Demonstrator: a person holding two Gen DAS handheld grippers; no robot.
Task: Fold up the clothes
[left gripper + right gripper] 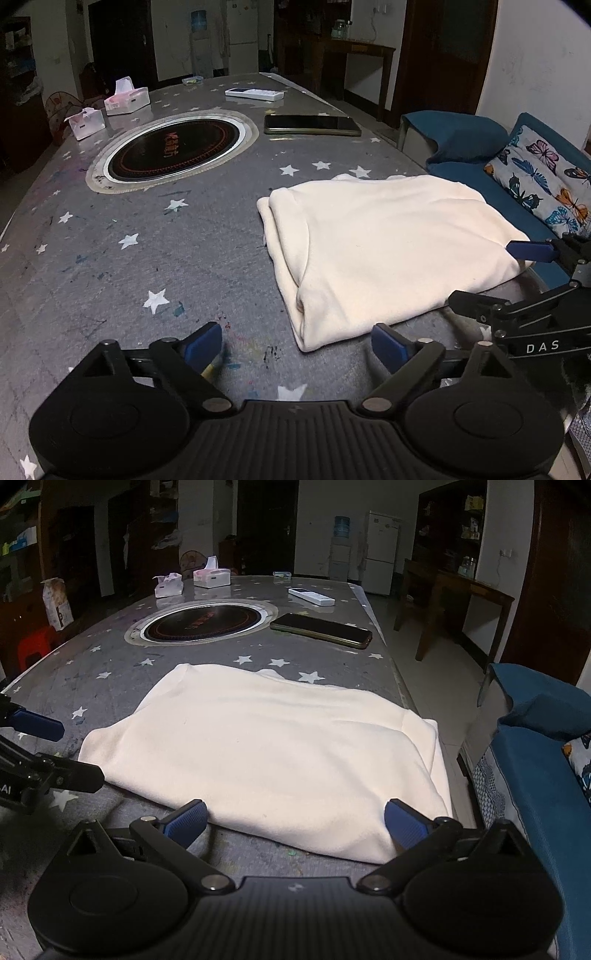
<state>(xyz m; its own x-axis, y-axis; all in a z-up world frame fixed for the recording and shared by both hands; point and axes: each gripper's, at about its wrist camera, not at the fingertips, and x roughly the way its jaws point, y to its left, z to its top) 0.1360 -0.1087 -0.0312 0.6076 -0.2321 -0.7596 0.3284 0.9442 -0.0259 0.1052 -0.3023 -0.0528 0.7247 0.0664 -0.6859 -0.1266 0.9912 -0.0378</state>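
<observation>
Garment: cream cloth (pixel 266 749), folded flat on the grey star-print table (pixel 110 258), near its right edge.
Left claw (pixel 295 347): jaws wide apart, holding nothing, beside the cloth's corner.
Right claw (pixel 295 823): jaws wide apart, straddling the cloth's near edge, not gripping.
Beyond: phone (pixel 312 124), remote (pixel 255 93).

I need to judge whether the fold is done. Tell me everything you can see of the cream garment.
The cream garment looks like soft, thick knit or fleece, plain, folded into a rough rectangle of several layers; stacked edges show on its left side in the left wrist view. It lies flat on the star-patterned table, near the edge by the blue sofa. Both grippers stand open at its near edge, neither pinching it. Sleeves and collar are not visible.
</observation>
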